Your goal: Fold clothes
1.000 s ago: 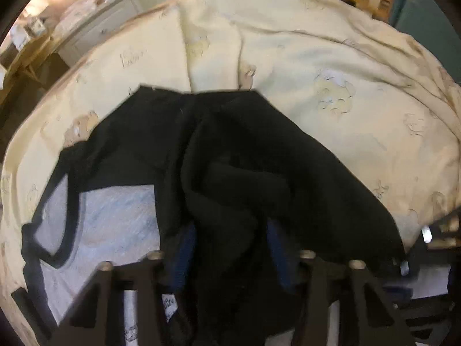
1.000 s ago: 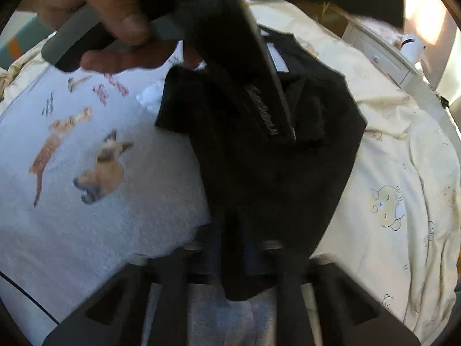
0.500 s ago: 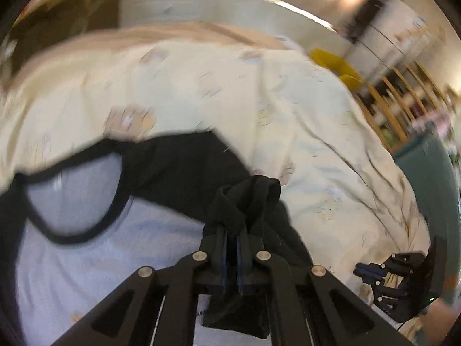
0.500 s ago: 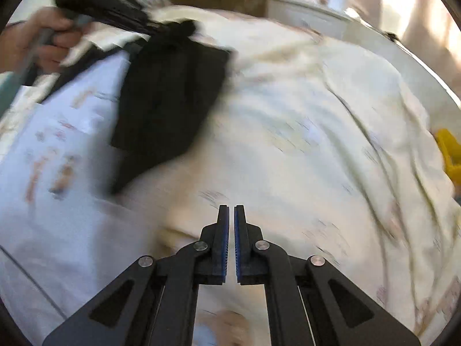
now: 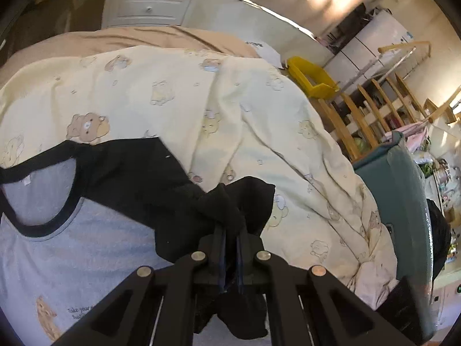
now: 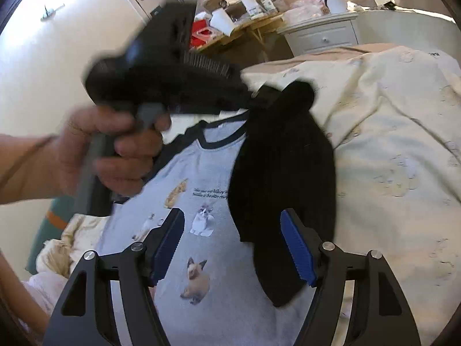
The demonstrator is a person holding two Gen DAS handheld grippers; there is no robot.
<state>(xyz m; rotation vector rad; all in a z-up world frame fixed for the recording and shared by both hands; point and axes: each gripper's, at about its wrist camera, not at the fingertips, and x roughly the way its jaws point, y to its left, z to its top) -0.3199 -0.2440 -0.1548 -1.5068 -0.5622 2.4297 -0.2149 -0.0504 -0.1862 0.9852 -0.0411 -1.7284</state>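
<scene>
A grey T-shirt (image 6: pixel 219 259) with black sleeves, a black collar and cat prints lies face up on a cream bedspread (image 6: pixel 397 150). My left gripper (image 5: pixel 230 239) is shut on the shirt's black sleeve (image 5: pixel 236 201) and holds it bunched above the shirt body (image 5: pixel 72 248). In the right wrist view the sleeve (image 6: pixel 282 173) hangs from the left gripper (image 6: pixel 250 98) and drapes over the shirt's right side. My right gripper (image 6: pixel 233 245) is open and empty above the shirt's chest.
A white nightstand (image 5: pixel 147 8) stands beyond the bed. A yellow bin (image 5: pixel 314 77), wooden rails (image 5: pixel 366 109) and a green headboard edge (image 5: pixel 403 201) lie to the right. A cluttered wooden desk (image 6: pixel 230 26) is at the back.
My right gripper let go of the black sleeve, swung away, came back and opened above the shirt. My left gripper closed on the sleeve and lifted it.
</scene>
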